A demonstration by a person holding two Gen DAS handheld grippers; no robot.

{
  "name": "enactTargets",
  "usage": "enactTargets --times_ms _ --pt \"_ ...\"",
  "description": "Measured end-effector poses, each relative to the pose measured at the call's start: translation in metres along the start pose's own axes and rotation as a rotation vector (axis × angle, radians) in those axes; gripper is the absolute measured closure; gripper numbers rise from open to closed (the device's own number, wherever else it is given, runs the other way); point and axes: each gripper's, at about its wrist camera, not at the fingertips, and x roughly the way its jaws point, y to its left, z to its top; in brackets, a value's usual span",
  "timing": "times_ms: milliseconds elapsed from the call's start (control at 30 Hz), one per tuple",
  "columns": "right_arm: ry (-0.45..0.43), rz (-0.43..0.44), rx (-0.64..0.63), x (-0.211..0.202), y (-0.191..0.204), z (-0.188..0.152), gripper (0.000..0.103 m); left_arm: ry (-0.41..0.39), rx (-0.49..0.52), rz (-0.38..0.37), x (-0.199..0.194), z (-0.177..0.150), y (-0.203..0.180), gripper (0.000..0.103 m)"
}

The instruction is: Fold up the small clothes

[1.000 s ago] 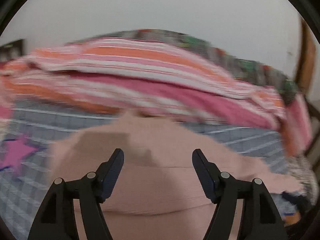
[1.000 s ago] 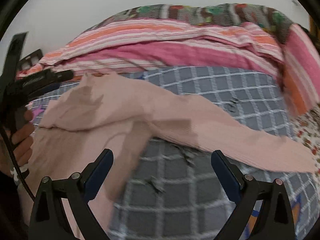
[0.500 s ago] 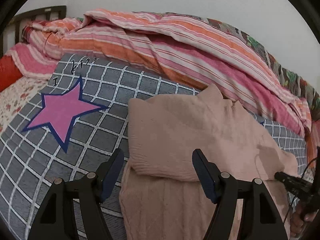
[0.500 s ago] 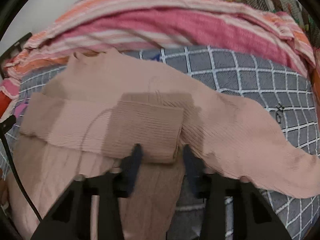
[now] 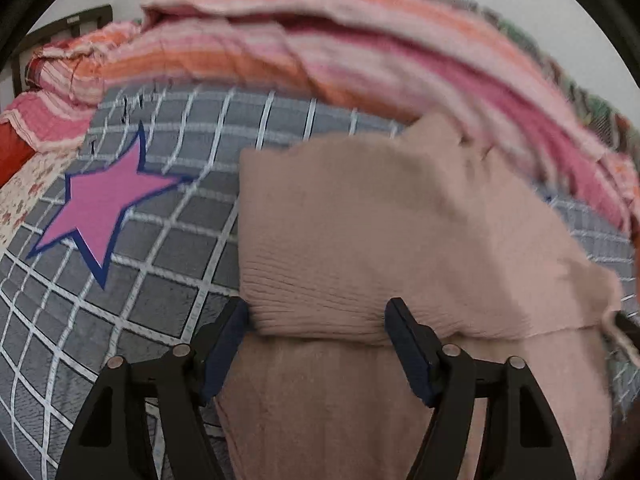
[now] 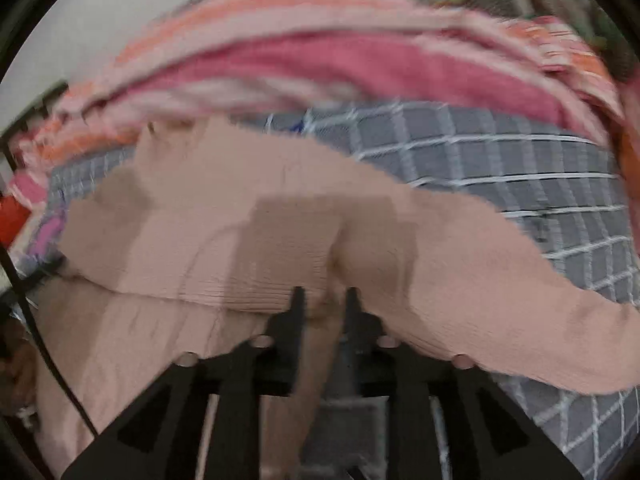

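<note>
A pale pink ribbed sweater (image 5: 360,216) lies on the grey checked bedspread, its left sleeve folded across the chest. My left gripper (image 5: 316,320) is open, its jaws astride the folded sleeve's cuff edge, just above the cloth. In the right wrist view the sweater (image 6: 224,240) fills the middle, with the other sleeve (image 6: 500,280) stretched out to the right. My right gripper (image 6: 322,300) is shut on a pinch of the sweater's cloth at the end of the folded sleeve.
A grey bedspread with white grid lines (image 5: 168,240) bears a pink star (image 5: 104,204). A heap of pink and orange striped quilts (image 5: 320,52) runs along the far side against the wall. A dark bed frame (image 5: 68,28) stands at far left.
My right gripper has closed from wide open onto the sweater cloth. My left gripper swung left, then moved up to the folded sleeve's edge, still open.
</note>
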Motion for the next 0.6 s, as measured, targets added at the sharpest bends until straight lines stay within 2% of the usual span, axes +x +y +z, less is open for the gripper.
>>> enactTargets --times_ms 33,100,233,333,467,600 --pt "-0.036 -0.004 0.016 -0.014 -0.009 -0.003 0.046 0.001 0.003 -0.002 0.000 0.001 -0.001 0.027" --pt "-0.084 -0.044 0.054 -0.040 -0.038 -0.010 0.040 -0.008 0.012 -0.012 -0.002 0.000 -0.002 0.023" --pt "-0.077 -0.171 0.163 -0.073 -0.107 -0.032 0.040 -0.008 0.025 -0.001 0.000 0.000 -0.005 0.022" --pt "-0.050 -0.235 0.265 -0.094 -0.159 -0.055 0.040 -0.012 0.023 -0.004 -0.001 0.000 -0.005 0.022" --pt "-0.015 -0.240 0.367 -0.095 -0.198 -0.083 0.040 -0.013 0.023 -0.007 -0.001 -0.001 -0.005 0.021" --pt "-0.051 -0.240 0.405 -0.094 -0.217 -0.089 0.040 -0.014 0.032 0.002 0.000 -0.001 -0.005 0.021"
